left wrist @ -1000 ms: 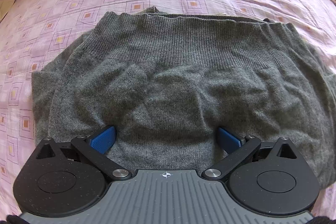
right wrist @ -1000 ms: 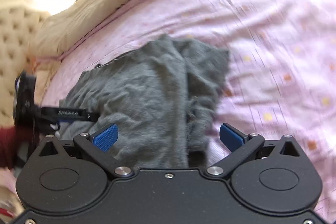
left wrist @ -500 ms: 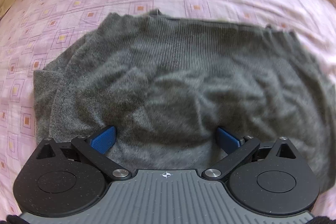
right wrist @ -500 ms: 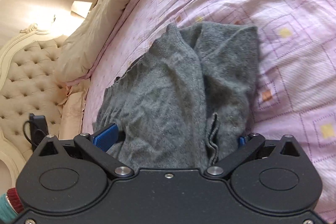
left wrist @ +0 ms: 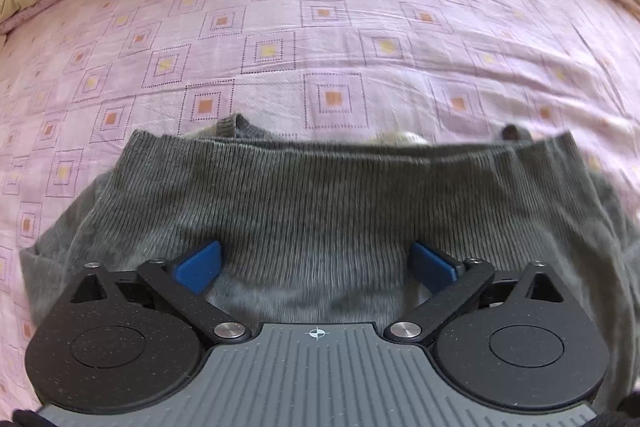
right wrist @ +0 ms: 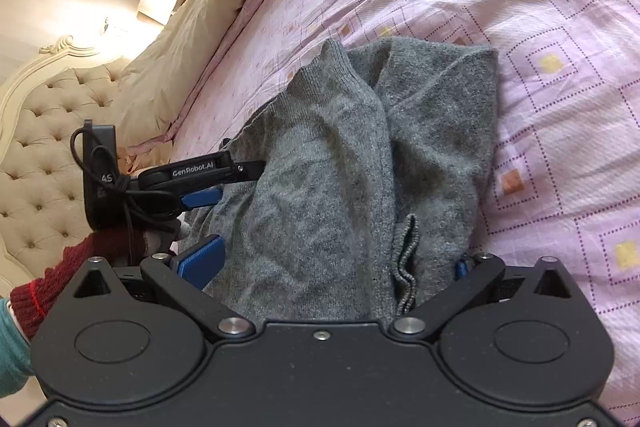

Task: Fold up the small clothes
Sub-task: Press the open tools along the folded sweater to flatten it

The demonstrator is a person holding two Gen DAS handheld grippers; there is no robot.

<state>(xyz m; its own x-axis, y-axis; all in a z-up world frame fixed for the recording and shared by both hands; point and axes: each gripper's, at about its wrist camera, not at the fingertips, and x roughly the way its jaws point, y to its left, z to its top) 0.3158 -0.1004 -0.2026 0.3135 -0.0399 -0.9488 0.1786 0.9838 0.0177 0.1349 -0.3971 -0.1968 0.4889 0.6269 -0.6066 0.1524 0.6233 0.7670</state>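
Observation:
A grey knit sweater (left wrist: 320,203) lies folded on the pink bed, its ribbed hem running across the left wrist view. My left gripper (left wrist: 316,263) is open, with the knit bunched between its two blue pads (left wrist: 198,265). In the right wrist view the sweater (right wrist: 340,163) lies in thick folds, a ribbed cuff (right wrist: 404,267) sticking up near the right finger. My right gripper (right wrist: 332,263) is open and astride the near edge; fabric covers most of its right pad. The left gripper (right wrist: 240,181) shows there at the sweater's left edge, held by a hand in a dark red sleeve (right wrist: 60,275).
The pink bedsheet (left wrist: 332,27) with square prints spreads beyond the sweater on all sides. A beige quilt (right wrist: 208,27) lines the far edge of the bed. A tufted cream headboard (right wrist: 36,147) stands at the left of the right wrist view.
The left gripper has pushed forward, so the ribbed hem sits closer and more bedsheet shows. The right gripper has closed in on the sweater's edge, fabric now covering its right pad.

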